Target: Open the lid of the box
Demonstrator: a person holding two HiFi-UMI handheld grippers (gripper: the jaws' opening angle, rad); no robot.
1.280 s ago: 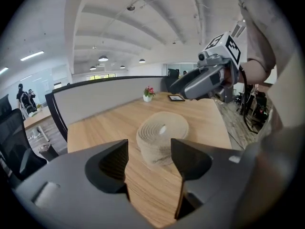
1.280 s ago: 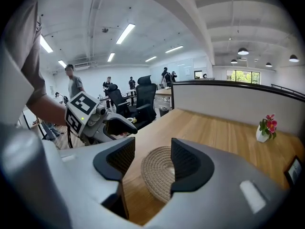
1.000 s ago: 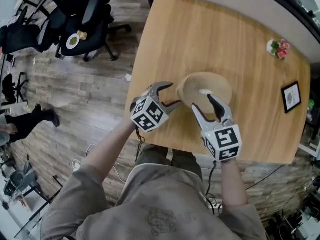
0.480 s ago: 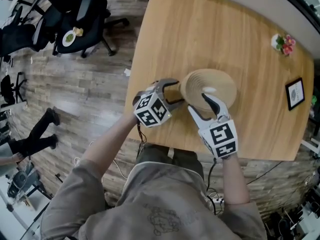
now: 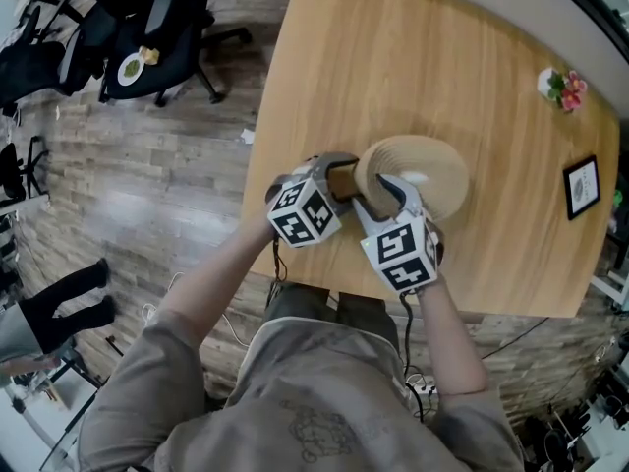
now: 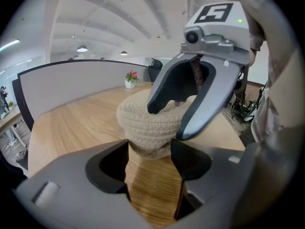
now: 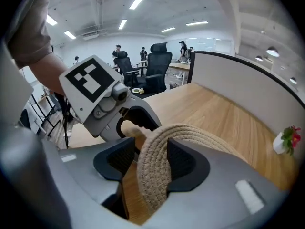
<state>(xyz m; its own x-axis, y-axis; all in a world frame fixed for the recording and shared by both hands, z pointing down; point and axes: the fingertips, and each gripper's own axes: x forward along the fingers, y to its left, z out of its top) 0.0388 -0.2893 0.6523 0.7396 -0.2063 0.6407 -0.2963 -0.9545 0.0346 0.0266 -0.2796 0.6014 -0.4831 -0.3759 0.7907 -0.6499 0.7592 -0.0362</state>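
Note:
A round woven rope box [image 5: 425, 168] with a lid stands near the front of the wooden table [image 5: 413, 57]. My left gripper [image 5: 343, 178] is at the box's left side, shut on the woven wall; in the left gripper view the box [image 6: 143, 120] fills the gap between the jaws. My right gripper [image 5: 391, 191] reaches over the near left edge and is shut on the lid's rope rim [image 7: 153, 175], which stands between its pads. The left gripper [image 7: 129, 126] shows just behind that rim. The box's inside is hidden.
A small flower pot [image 5: 557, 87] and a framed picture [image 5: 582, 187] sit at the table's right side. The table's front edge runs just under both grippers. Office chairs [image 5: 147, 28] and a standing person's legs [image 5: 59, 303] are on the floor to the left.
My right gripper has moved left along the box's near edge and shut on the lid's rim. My left gripper has closed in on the box's left side.

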